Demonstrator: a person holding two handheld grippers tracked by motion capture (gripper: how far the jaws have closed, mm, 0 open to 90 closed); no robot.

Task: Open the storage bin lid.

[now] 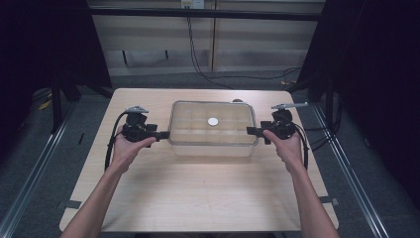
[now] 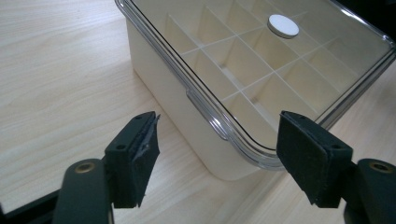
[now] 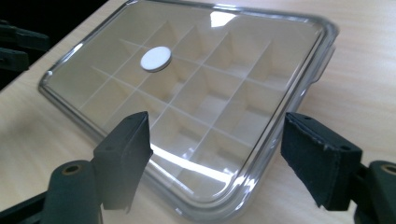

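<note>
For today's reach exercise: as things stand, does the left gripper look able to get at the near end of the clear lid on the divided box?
Probably yes: the left gripper stands open at the lid edge, nothing between.

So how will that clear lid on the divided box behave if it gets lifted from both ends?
The clear lid looks like stiff, thin plastic, so it probably stays flat and weighs little. Its glossy rim may slip between the fingers. The box underneath looks empty, so it might lift along.

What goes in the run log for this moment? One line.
left gripper: open, at box end | right gripper: open, at opposite end | box: on table, clear lid on
</note>
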